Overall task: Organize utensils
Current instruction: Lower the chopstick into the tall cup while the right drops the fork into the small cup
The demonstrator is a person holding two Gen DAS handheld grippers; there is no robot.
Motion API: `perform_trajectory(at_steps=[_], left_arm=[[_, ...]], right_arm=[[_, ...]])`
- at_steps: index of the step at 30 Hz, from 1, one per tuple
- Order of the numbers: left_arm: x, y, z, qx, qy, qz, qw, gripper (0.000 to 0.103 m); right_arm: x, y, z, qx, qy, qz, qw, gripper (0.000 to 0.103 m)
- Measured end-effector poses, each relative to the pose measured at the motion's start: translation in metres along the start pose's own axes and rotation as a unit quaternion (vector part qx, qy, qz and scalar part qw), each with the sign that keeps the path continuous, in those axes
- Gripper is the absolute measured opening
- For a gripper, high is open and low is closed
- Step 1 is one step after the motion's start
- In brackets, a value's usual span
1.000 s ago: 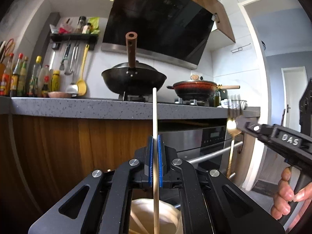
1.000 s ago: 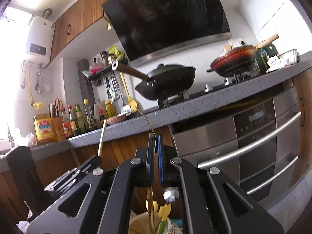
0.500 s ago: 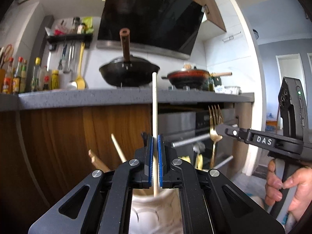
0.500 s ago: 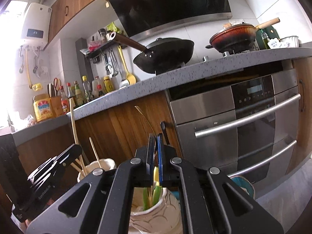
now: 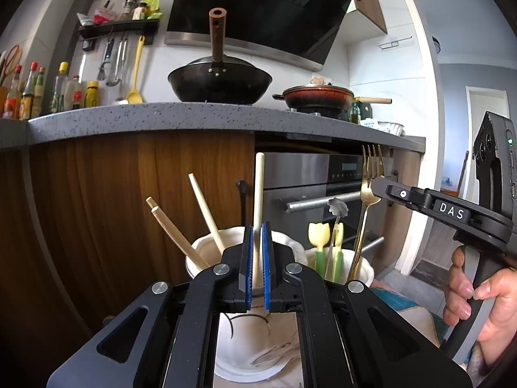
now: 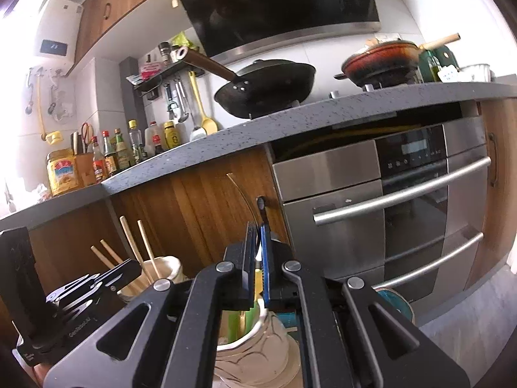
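Observation:
My left gripper (image 5: 256, 236) is shut on a wooden chopstick (image 5: 258, 194), held upright with its lower end inside a white ceramic holder (image 5: 200, 252) that holds other chopsticks (image 5: 205, 210). My right gripper (image 5: 374, 189) is shut on a gold fork (image 5: 370, 174), tines up, its handle reaching down into a second white holder (image 5: 365, 266) with green-handled utensils (image 5: 318, 239). In the right wrist view the right gripper (image 6: 257, 236) pinches the fork (image 6: 240, 190) above that holder (image 6: 258, 339); the left gripper (image 6: 106, 274) is at the left by the chopstick holder (image 6: 164, 263).
Wooden cabinet fronts (image 5: 129, 194) and a steel oven with bar handles (image 6: 404, 194) stand close behind the holders. The grey countertop (image 5: 161, 116) overhangs above, carrying a black wok (image 5: 219, 82), a red pan (image 5: 318, 95) and bottles (image 5: 29, 90). A teal cup (image 6: 395, 302) sits at the right.
Both grippers have moved down. The chopstick and the fork have sunk deeper into their holders, which now show more fully.

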State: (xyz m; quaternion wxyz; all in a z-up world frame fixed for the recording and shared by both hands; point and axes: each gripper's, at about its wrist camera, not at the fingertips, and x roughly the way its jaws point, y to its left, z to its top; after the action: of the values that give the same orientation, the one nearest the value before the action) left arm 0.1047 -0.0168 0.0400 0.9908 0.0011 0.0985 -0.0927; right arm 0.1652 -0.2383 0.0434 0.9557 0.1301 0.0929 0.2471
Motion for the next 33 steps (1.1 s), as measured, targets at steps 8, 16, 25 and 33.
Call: perform_trajectory(at_steps=[8, 16, 25, 33], left_arm=[[-0.002, 0.001, 0.000, 0.000, -0.005, 0.002, 1.0000, 0.016], [-0.003, 0.001, 0.003, -0.002, -0.007, 0.000, 1.0000, 0.020], [-0.014, 0.000, 0.005, -0.004, -0.013, -0.002, 0.9999, 0.042], [-0.038, -0.006, -0.001, -0.006, -0.011, -0.005, 0.9999, 0.075]], right_arm=[[0.003, -0.011, 0.001, 0.018, 0.007, -0.014, 1.000, 0.003], [0.003, -0.014, 0.001, 0.025, 0.006, -0.019, 0.999, 0.005], [-0.012, -0.018, 0.005, 0.036, -0.007, -0.024, 0.999, 0.053], [-0.037, -0.014, -0.006, 0.040, 0.010, -0.015, 0.999, 0.087]])
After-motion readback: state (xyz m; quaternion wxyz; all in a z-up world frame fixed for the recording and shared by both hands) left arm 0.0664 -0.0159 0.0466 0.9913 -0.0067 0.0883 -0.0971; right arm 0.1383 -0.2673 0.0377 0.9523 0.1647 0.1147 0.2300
